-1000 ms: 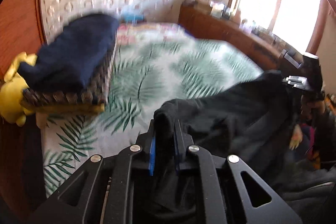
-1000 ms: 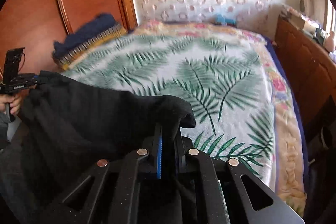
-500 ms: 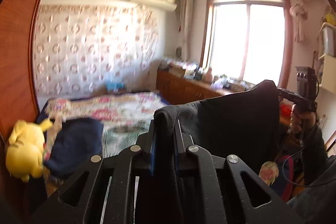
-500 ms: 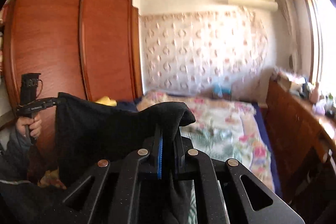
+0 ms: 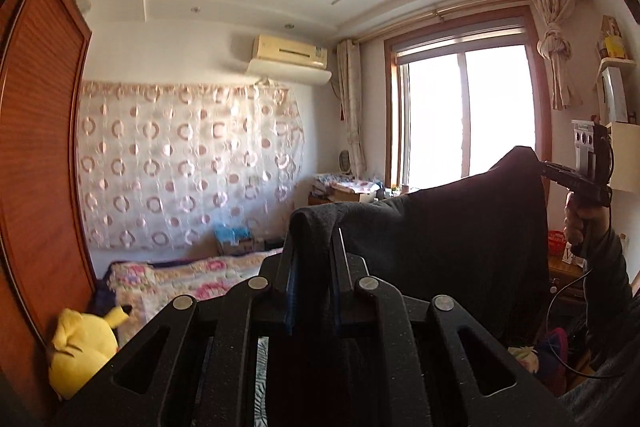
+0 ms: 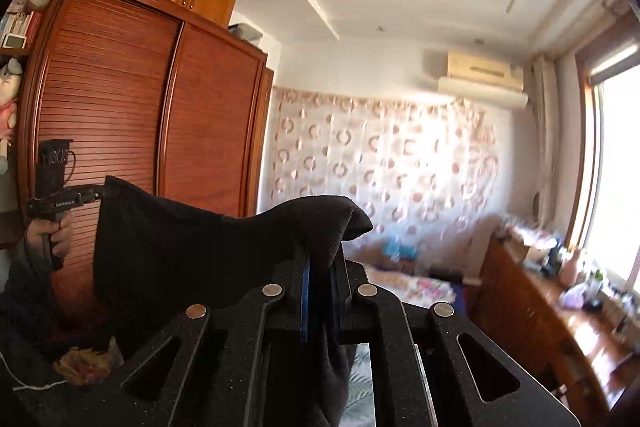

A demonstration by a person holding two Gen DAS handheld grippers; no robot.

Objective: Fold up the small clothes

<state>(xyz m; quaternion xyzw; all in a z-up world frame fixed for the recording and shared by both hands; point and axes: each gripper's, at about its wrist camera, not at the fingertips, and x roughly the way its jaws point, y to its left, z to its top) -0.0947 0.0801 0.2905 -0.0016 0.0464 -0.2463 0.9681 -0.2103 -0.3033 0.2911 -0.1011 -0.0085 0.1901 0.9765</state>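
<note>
Daylight is pouring in through the window (image 5: 466, 115) on the right, blowing its panes out to white glare. It is washing over the far patterned curtain (image 6: 384, 163), which is looking soft and slightly blurred in the right wrist view. The near black garment (image 5: 440, 239) is reading as an almost detailless dark mass. Fisheye distortion is bending the wardrobe (image 6: 132, 131) and ceiling lines, with black vignetting darkening the corners.

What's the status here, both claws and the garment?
Left claw shut on black garment corner. Right claw shut on the other corner. Garment held up, stretched between them, hanging clear above bed. Nothing in the way.
</note>
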